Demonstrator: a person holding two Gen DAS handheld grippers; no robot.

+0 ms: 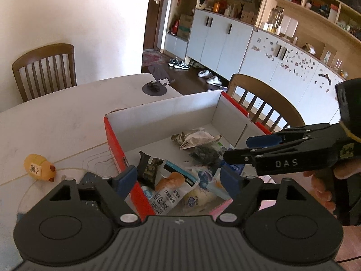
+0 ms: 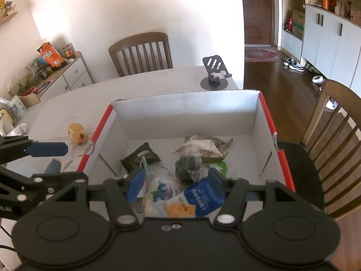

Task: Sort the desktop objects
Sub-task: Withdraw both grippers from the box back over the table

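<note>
Status: most snack packets (image 2: pixel 180 180) are already collected in the box (image 2: pixel 185 110). Left on the desk (image 1: pixel 56 117): yellow toy (image 1: pixel 40 167), approx. beside the box. Left gripper (image 1: pixel 178 178) and right gripper (image 2: pixel 174 180) are held open, nothing gripped.

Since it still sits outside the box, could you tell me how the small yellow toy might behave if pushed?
The yellow toy looks rounded, so it may roll or wobble. It seems small and probably light, sliding easily on the smooth table. Its shape appears firm rather than floppy.
</note>
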